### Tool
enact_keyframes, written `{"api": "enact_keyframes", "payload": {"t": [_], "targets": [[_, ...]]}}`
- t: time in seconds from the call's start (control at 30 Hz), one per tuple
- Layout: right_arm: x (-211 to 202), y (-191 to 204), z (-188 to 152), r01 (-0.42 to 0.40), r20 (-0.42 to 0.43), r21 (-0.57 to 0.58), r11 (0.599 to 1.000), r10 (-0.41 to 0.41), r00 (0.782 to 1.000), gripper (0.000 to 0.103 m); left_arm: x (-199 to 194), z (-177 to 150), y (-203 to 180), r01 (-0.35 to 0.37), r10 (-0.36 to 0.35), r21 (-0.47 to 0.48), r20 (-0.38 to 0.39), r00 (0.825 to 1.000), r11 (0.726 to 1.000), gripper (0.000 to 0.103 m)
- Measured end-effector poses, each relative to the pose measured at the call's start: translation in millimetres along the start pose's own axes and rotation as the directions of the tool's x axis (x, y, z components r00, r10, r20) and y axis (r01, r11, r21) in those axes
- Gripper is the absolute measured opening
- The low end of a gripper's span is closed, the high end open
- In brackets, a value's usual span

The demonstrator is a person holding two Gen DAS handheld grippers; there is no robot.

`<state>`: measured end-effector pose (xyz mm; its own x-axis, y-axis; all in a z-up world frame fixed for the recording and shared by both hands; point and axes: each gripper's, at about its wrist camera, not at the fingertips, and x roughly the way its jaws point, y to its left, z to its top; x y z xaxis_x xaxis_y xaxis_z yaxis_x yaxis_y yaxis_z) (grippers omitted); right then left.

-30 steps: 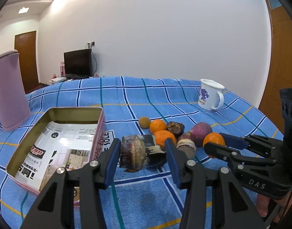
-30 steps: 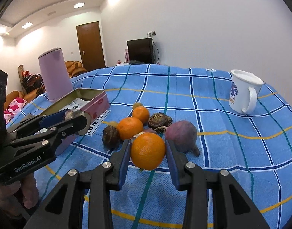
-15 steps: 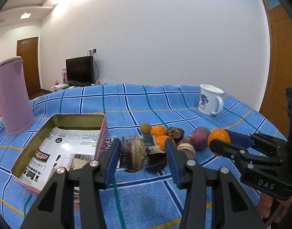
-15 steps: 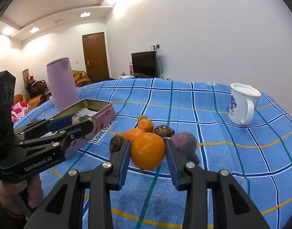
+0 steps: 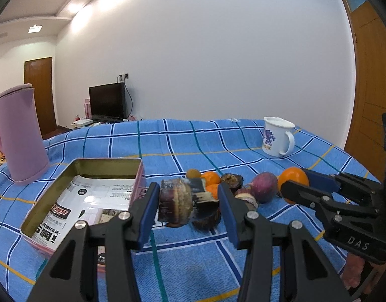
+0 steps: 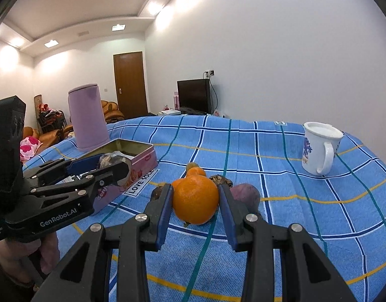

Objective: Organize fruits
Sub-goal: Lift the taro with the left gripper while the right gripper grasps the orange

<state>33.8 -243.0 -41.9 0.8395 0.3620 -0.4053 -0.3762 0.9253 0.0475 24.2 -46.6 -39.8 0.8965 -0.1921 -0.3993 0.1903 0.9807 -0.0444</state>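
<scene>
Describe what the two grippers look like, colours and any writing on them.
Both are black plastic scissor-linkage tools with silver rivets and blue pads lining the jaws. The left gripper carries white "GenRobot.AI" lettering on its side, seen from the right wrist. The right gripper carries white "DAS" lettering, seen from the left wrist. No cables or sleeves show.

Cloth [image 6: 281,151]: blue plaid, white, teal, yellow lines. Jug [image 6: 88,118]: lilac. Tin [image 6: 140,159]: pink. Mug [image 6: 319,147]: white, purple print. Orange [image 6: 195,201]: orange.

"GenRobot.AI" marks the left tool [image 6: 112,167], "DAS" the right tool [image 5: 292,187] ("LOVE" labels the tin [image 6: 142,154]).
</scene>
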Motion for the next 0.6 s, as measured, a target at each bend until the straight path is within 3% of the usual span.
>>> {"api": "enact_keyframes", "payload": {"t": [0.6], "targets": [[-15,2,0,-0.013,0.074,-0.007,1.000,0.013,0.997,0.039,-8,0,-3,-0.019,0.019,0.017,0.046,0.999,1.000,0.049]]}}
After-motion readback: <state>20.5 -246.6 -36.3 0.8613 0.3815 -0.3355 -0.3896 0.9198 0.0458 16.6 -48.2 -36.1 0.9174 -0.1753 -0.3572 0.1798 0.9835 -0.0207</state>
